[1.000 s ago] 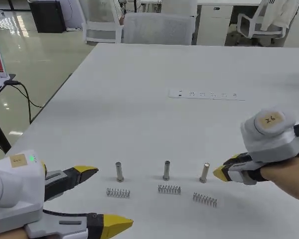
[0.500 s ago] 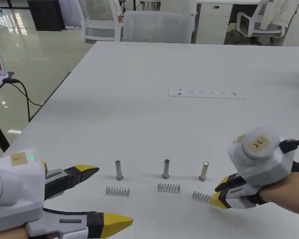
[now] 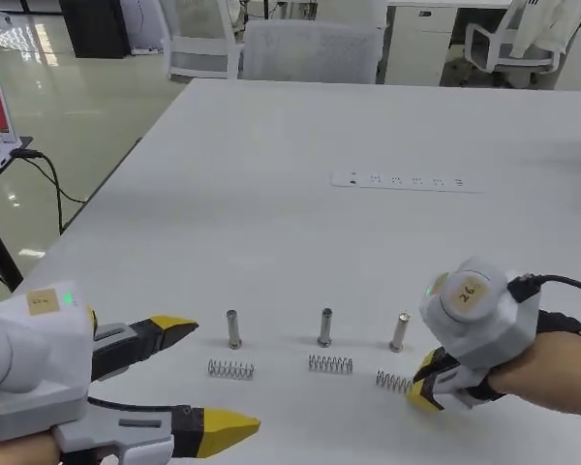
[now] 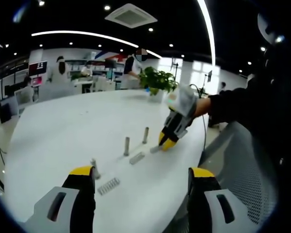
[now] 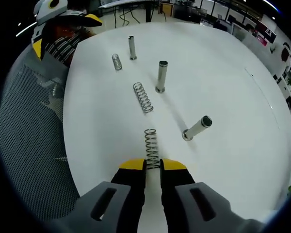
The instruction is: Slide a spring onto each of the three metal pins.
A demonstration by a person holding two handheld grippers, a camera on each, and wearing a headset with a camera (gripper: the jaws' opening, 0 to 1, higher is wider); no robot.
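1. Holds the left gripper (image 3: 225, 374) low at the near left, level, with its jaws spread wide and the yellow tips pointing to the right.
2. Tilts the right gripper (image 3: 426, 389) tips-down, wrist raised, forearm reaching in from the right edge.
3. Pinches the near end of a spring (image 5: 151, 143) between the right jaws, drawn almost together.

Head view is looking down over the table (image 3: 271, 145); gripper views are facing each other, low and close, sharing the pins (image 3: 325, 327).
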